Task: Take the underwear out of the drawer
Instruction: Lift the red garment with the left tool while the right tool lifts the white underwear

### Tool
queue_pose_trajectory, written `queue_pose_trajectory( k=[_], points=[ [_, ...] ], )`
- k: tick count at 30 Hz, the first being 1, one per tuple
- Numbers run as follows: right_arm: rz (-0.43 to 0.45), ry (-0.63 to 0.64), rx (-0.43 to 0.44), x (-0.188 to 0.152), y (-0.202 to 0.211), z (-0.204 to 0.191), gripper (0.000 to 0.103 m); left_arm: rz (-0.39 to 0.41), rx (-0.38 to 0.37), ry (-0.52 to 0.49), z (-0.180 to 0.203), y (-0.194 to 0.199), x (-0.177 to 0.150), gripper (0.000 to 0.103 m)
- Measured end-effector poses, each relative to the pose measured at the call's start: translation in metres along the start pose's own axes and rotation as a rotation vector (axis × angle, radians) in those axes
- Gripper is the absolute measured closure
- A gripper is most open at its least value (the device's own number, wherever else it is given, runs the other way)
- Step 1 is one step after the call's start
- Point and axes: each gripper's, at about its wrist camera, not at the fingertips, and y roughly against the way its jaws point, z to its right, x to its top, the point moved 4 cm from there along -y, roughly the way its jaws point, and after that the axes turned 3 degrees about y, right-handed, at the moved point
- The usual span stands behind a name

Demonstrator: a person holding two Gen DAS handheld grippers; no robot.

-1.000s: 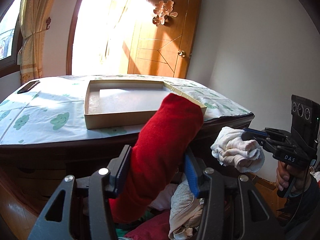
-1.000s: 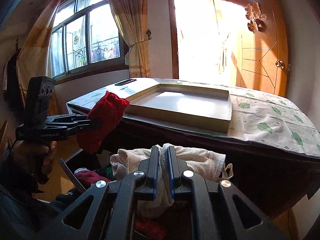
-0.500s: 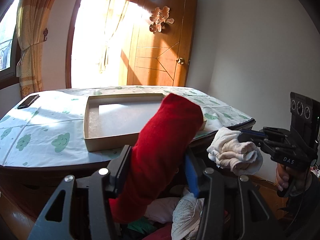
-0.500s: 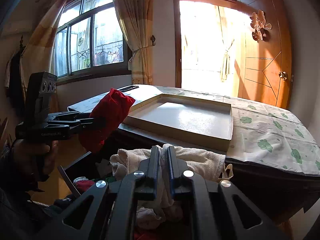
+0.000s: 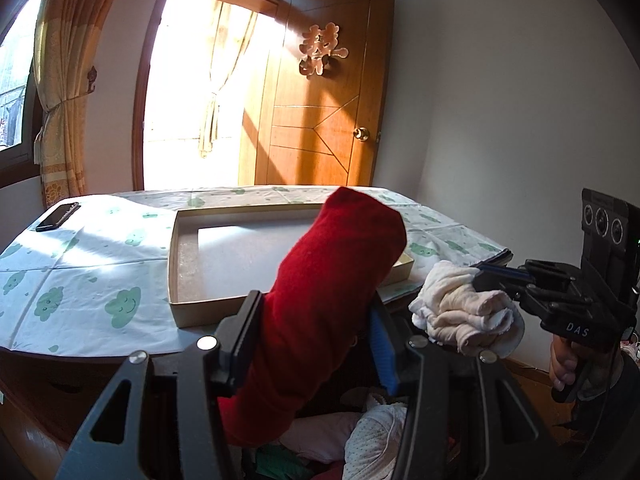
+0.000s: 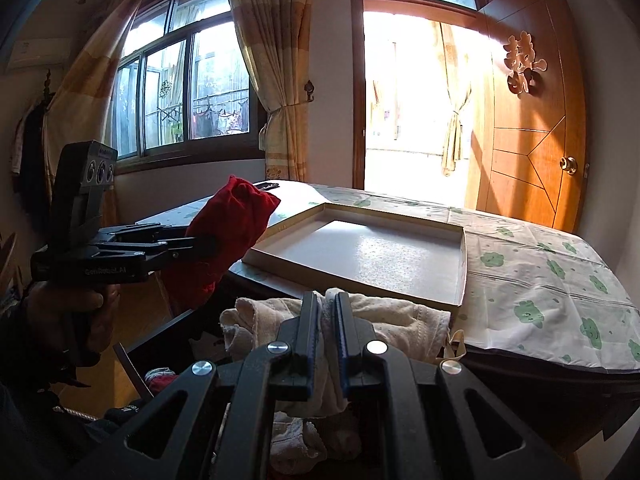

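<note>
Holding one garment apiece, both grippers hung above the open drawer (image 6: 168, 344) at the near edge of the worktop (image 5: 80, 280). The left gripper (image 5: 316, 344) had its fingers clamped on a rolled red underwear (image 5: 320, 300), which stood up between them and leaned toward the shallow cardboard tray (image 5: 180, 264). The right gripper (image 6: 326, 344) had its fingers pressed nearly together on a bunched cream underwear (image 6: 400, 320), with loose folds spilling to either side and hanging below.

Judging by the grip, the cream piece was the likelier to slip: only a thin pinch of cloth sat between the fingers, and a dangling fold could catch on the drawer front or the worktop edge and tug free. The red roll was held low on its length (top-heavy, by the look of it), so it could tip or slide out if the hand swung quickly.

More clothes remained in the drawer below, white, pink and green among them. On the cloud-print cloth, the tray took up the middle, and a dark phone (image 5: 58, 216) lay near the far left corner. The tray's raised rim stood between the garments and its floor, so each would probably need to clear it. Behind stood a wooden door (image 5: 320, 120), bright in the sun.
</note>
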Motion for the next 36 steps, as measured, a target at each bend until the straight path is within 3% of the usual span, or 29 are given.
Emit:
queue_pose_trajectory(
  k=[16, 36],
  points=[
    [0.036, 0.025, 0.008, 0.023, -0.005, 0.001, 0.094, 0.018, 0.006, -0.023, 0.0, -0.007, 0.019, 0.055],
    [0.029, 0.078, 0.004, 0.054, -0.032, 0.015, 0.094, -0.019, 0.017, -0.049, -0.011, -0.036, 0.048, 0.055]
  ],
)
